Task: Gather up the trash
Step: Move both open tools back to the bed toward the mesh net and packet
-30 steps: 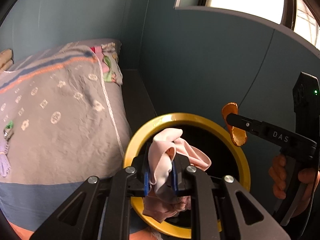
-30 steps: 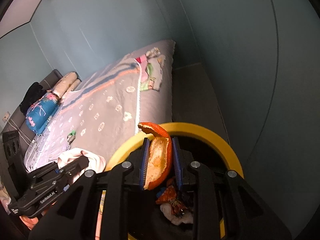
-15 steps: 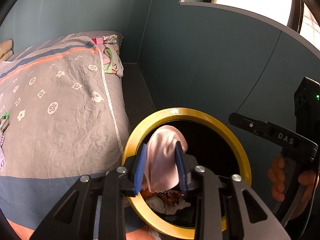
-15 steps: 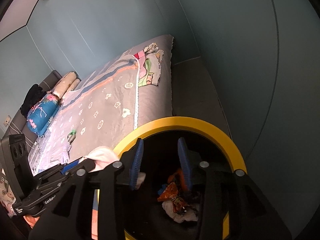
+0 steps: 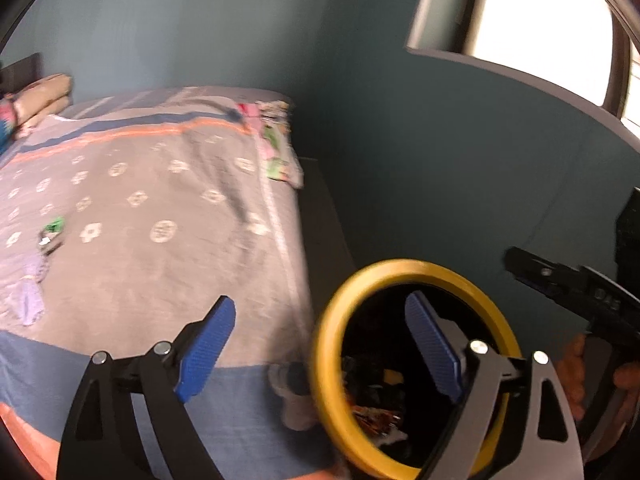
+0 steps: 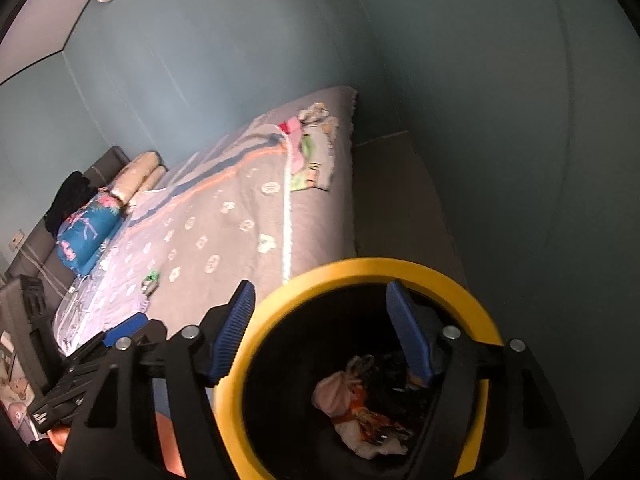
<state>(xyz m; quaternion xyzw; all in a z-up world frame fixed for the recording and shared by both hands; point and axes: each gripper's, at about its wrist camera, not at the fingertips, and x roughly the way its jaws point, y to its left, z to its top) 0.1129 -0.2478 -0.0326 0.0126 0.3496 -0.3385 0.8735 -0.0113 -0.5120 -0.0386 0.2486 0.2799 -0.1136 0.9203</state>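
Both jaws have just been opening and are standing spread, nothing between them: left gripper, right gripper. Trash is lying inside the yellow-rimmed bin. A green wrapper is waiting on the bed; reaching for it, the jaws risk pinching the bedspread too.
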